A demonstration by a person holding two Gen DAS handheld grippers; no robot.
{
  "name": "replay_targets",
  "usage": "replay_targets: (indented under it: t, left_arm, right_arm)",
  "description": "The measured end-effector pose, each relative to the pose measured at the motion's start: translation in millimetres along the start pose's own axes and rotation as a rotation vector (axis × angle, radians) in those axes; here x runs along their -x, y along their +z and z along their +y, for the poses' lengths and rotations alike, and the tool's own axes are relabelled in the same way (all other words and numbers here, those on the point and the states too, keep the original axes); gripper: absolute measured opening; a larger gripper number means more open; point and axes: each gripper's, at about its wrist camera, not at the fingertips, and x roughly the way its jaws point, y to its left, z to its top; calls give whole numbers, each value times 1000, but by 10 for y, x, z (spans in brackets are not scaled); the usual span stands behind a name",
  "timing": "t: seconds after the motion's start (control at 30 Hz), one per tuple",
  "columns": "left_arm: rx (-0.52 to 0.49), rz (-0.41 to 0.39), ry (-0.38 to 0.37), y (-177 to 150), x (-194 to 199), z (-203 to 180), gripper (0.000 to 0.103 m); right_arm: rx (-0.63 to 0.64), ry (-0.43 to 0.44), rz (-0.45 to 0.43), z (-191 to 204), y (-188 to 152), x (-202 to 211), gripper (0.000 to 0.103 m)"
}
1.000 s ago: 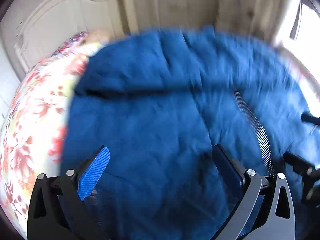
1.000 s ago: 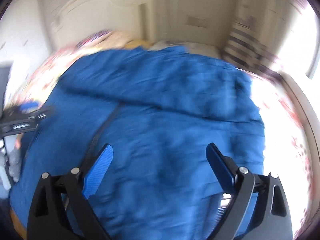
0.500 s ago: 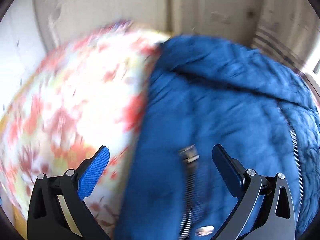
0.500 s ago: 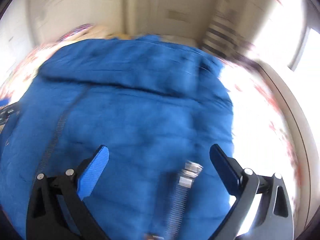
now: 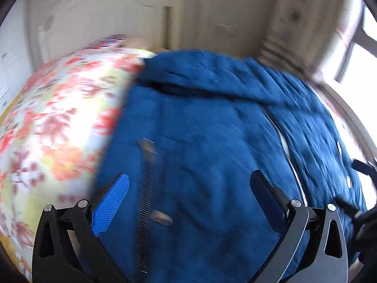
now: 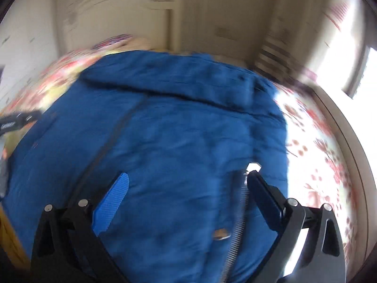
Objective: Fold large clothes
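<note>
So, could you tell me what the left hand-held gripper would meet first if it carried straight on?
Most likely the blue zip-up jacket spread on the floral bedspread; depth is blurred, but the open left hand-held gripper frames its fabric.

Two fisheye cameras look forward and down over a bed, each framed by its own tool's fingers at the bottom edge. The left wrist view sits close above the blue garment (image 5: 212, 141), toward its left side; the right wrist view hangs toward its right. Both share the garment, floral bedspread (image 5: 54, 122) and headboard (image 6: 117, 16).
</note>
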Motion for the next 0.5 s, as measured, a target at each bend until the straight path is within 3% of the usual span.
replay_targets:
  t: [0.1,0.17,0.27,0.4,0.5]
  left_arm:
    - [-142,94,109,-115,-233,-216,99]
    - [-131,108,104,-116,-237,-180,99]
    - [-53,131,104,-119,-218,-24,99]
    - [4,76,142,-248,57,205,99]
    - [18,103,224,-511,132,485,99]
  right_arm:
    - [125,78,50,537,-126,-78,100]
    - [201,18,91,744,-260,-209,100]
    - [138,38,104,630,-267,-202,100]
    - [51,31,111,394,-332,-120,100]
    - [27,-7,82,224,-429,79,100]
